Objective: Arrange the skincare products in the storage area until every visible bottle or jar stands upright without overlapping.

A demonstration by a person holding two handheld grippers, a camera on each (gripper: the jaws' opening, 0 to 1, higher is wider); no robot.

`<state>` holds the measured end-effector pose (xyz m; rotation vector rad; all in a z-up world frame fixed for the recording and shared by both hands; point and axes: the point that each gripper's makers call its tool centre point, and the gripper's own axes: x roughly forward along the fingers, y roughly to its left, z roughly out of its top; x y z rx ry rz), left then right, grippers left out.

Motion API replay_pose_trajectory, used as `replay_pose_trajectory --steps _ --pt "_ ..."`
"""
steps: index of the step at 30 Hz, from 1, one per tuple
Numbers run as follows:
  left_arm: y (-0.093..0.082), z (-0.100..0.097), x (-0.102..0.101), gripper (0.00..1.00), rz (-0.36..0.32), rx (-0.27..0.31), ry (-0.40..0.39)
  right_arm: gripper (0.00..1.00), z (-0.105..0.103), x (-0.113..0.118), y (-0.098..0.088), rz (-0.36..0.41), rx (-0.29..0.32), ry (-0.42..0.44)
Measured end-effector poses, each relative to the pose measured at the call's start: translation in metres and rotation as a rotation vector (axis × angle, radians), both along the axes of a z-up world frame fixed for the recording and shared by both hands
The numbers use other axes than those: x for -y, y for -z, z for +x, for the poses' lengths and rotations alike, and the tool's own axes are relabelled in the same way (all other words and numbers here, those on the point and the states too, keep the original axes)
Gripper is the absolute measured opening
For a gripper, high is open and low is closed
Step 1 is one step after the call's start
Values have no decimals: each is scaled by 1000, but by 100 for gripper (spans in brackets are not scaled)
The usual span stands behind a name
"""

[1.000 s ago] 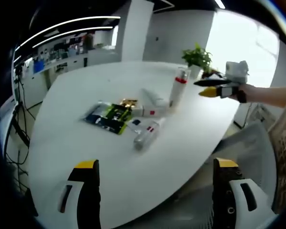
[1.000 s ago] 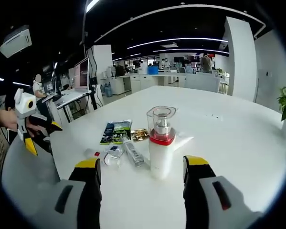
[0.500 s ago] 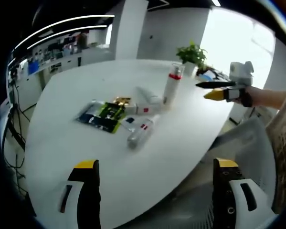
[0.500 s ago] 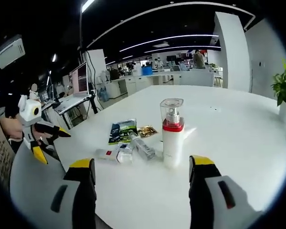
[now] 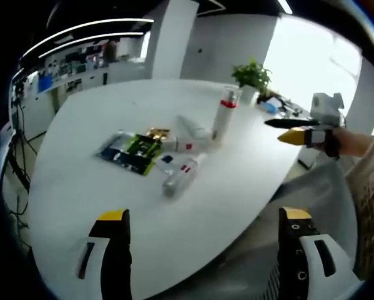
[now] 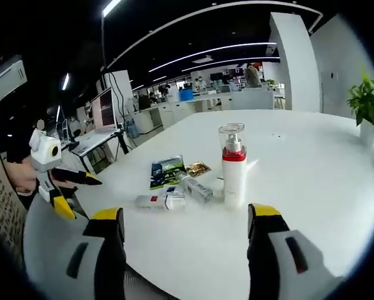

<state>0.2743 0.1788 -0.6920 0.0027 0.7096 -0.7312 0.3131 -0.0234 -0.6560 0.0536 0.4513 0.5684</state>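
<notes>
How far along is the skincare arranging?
Done: the pump bottle with the red collar stands upright on the white table. In hand: nothing; left gripper and right gripper are open, off the table edge. Left: the clear bottle and a white tube lie flat beside the sachets.

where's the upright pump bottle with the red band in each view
Left gripper view: the pump bottle stands upper centre, beyond the lying tubes, near the plant.
Right gripper view: it stands at centre, just right of the lying tubes.
Shared landmark: the green sachet lying flat beside the tubes.
</notes>
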Motion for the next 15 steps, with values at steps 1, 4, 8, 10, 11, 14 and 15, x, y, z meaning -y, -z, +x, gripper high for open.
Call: replay_pose_trajectory --steps 1,4,8,10,11,14,15 --pt "0 0 0 97 0 0 1 81 -2 -1 0 3 -1 1" --pt "-1 0 -1 97 2 5 -2 81 -5 -1 6 -1 -7 4" --pt "-1 1 -3 97 4 6 -13 81 -3 -1 7 -9 -9 1" --pt "-1 1 -3 97 6 7 -13 81 -4 0 9 -10 -16 4" --pt "-1 2 -3 97 8 10 -14 80 -5 1 11 -21 -19 4" --pt "0 2 -3 97 9 9 -16 81 -5 -1 12 -31 -14 -8" --pt "0 3 -4 97 10 12 -20 81 -5 -1 13 -34 -14 -11"
